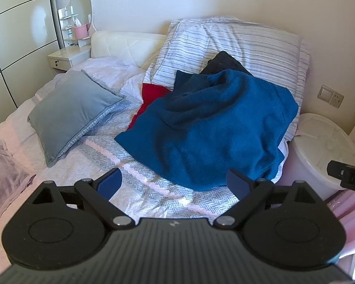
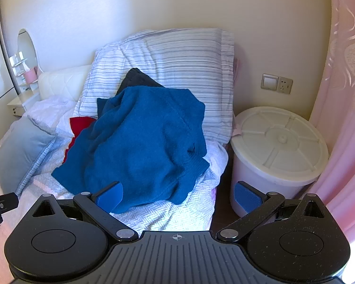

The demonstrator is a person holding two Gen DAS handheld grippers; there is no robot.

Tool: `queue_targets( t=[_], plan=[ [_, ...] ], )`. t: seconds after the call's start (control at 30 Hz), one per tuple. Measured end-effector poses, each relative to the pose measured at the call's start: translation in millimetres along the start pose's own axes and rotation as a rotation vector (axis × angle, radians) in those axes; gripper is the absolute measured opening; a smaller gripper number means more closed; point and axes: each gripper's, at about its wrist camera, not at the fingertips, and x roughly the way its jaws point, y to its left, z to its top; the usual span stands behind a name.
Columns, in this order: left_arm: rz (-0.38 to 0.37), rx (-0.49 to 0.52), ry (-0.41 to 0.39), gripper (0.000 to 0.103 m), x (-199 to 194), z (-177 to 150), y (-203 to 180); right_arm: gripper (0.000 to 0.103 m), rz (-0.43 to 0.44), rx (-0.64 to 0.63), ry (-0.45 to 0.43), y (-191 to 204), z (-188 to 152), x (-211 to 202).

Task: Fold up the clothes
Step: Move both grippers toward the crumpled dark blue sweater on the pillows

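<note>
Fuzzy blue fleece (image 1: 215, 127), matt.

Red garment (image 1: 151, 99) mostly hidden under blue sweater (image 1: 215, 127)

Blue fleece (image 2: 139, 146) heaped on bed (image 2: 172, 213), white bin (image 2: 279, 142) rt, right gripper (image 2: 177, 195) spread wide

crumpled blue sweater (image 1: 215, 127) atop clothes pile
</note>
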Motion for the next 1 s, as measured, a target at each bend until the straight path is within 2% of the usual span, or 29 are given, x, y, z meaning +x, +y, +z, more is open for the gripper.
queue_targets(
  t=[0.17,0.47,1.0],
  plan=[
    [-0.02,0.002,-0.001,0.094,1.1,0.5,6.0,0.103,-0.006,0.002,0.003,3.8,5.5,1.7],
    [-0.046,0.007,-0.002,0.094,3.1,-2.4,19.7,0.103,-0.017,-0.002,-0.005,12.1,-5.0,-1.3],
    [-0.054,0.015,0.014,0.094,20.9,5.2,23.6,0.103,-0.017,0.004,-0.009,20.7,-1.5,8.1]
  ],
)
